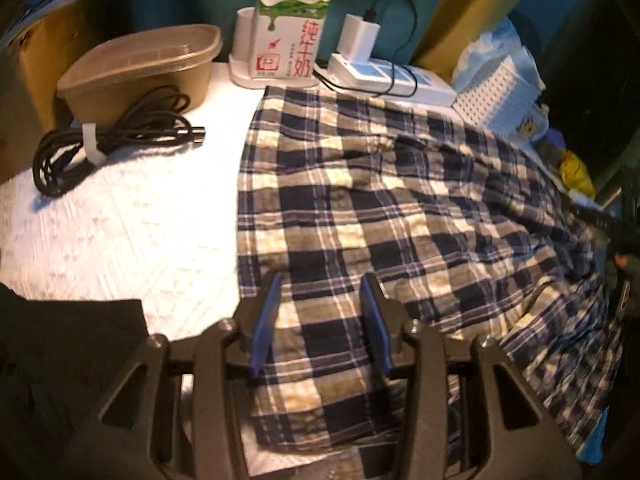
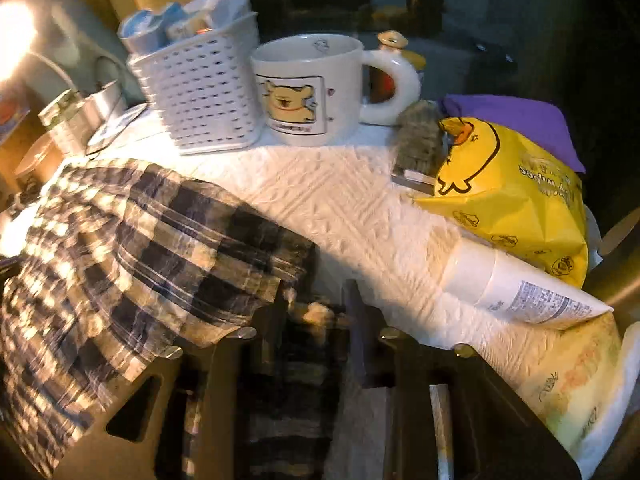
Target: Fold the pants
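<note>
Navy-and-cream plaid pants [image 1: 380,208] lie across the white quilted table cover [image 1: 120,220].
Left gripper [image 1: 322,324] spread above cloth; right gripper [image 2: 316,312] blurred, grip unclear.

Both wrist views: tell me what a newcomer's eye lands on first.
The blue-and-cream plaid pants dominate, spread over the white textured table cover beneath the left tool. Behind them stands a milk carton with red characters. In the right view, a white bear mug and a yellow duck-print pack stand out.
</note>
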Demonstrator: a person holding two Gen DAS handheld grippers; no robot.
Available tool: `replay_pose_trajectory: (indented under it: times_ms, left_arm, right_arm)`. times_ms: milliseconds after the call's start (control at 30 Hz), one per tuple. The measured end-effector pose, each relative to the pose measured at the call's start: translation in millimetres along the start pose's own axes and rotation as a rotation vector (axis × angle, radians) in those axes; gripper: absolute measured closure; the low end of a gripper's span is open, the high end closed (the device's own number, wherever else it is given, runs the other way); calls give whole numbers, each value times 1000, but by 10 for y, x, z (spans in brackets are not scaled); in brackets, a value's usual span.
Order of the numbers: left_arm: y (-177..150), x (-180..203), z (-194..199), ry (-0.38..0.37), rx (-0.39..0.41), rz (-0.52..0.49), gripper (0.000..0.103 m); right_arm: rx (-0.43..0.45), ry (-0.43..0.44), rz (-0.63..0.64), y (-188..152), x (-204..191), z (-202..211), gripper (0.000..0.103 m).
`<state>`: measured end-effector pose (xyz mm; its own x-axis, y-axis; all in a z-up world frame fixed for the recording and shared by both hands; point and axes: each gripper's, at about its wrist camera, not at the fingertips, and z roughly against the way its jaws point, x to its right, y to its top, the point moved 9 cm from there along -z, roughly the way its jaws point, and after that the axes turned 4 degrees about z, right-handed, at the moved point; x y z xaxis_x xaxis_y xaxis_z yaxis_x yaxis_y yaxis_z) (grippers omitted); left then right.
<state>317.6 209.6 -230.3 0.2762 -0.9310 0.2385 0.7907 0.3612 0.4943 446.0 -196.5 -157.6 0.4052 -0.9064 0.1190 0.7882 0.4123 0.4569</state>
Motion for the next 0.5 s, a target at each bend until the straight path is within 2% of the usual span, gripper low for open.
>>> replay_pose_trajectory:
  times_ms: [200,333,400,500]
  left_arm:
    - [-23,-43,29,-2,0,-44,61]
    - [54,-44,3,20,-47,-41,60]
    - [146,29,42,36,-25,-60,60]
    - [231,312,120,-43,-2,-93,60]
  right_arm:
    - [36,-111,5,236,191,-61,78]
    - [6,-96,0,341,219,-190,76]
    - [14,-102,-1,371,216,-166,75]
    - [51,-104,-1,388,193,24,60]
